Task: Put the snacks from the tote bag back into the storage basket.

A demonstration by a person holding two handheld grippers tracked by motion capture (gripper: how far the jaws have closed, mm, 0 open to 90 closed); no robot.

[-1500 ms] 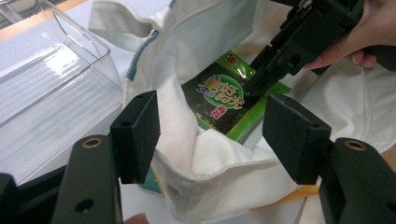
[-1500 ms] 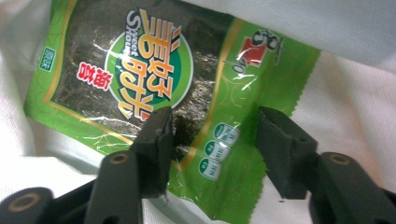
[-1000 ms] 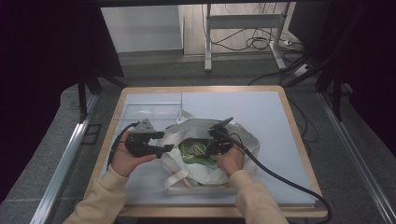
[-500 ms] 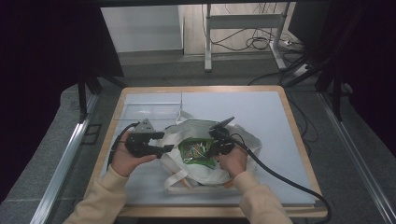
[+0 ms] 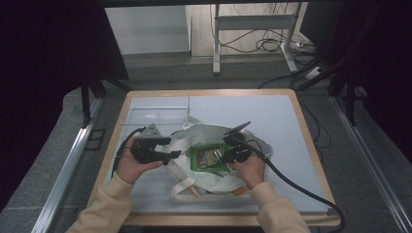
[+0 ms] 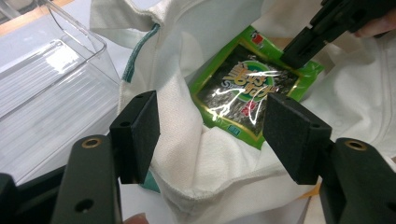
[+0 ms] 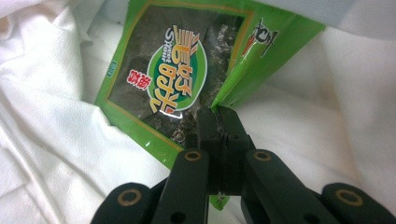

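Note:
A white cloth tote bag (image 5: 209,183) lies crumpled on the table with its mouth open. In that mouth sits a green seaweed snack packet (image 5: 208,158). My right gripper (image 5: 224,156) is shut on the packet's (image 7: 173,70) edge, with its jaws (image 7: 218,116) pinched together on the green foil. My left gripper (image 5: 175,154) is at the bag's left side. A bunched fold of the bag's rim (image 6: 205,158) fills the gap between its wide-set jaws (image 6: 210,135), and the pads press on it. The packet (image 6: 243,88) and the right gripper (image 6: 299,49) lie beyond them.
A clear plastic bin (image 5: 150,116) stands at the back left of the wooden-framed table (image 5: 272,116), close behind the bag; it also lies left of the bag (image 6: 46,93). Thick black cables trail from both grippers across the table's near side.
My right gripper has risen slightly with the packet's edge in it, and the packet stands a little higher in the bag's mouth. The left gripper has kept still.

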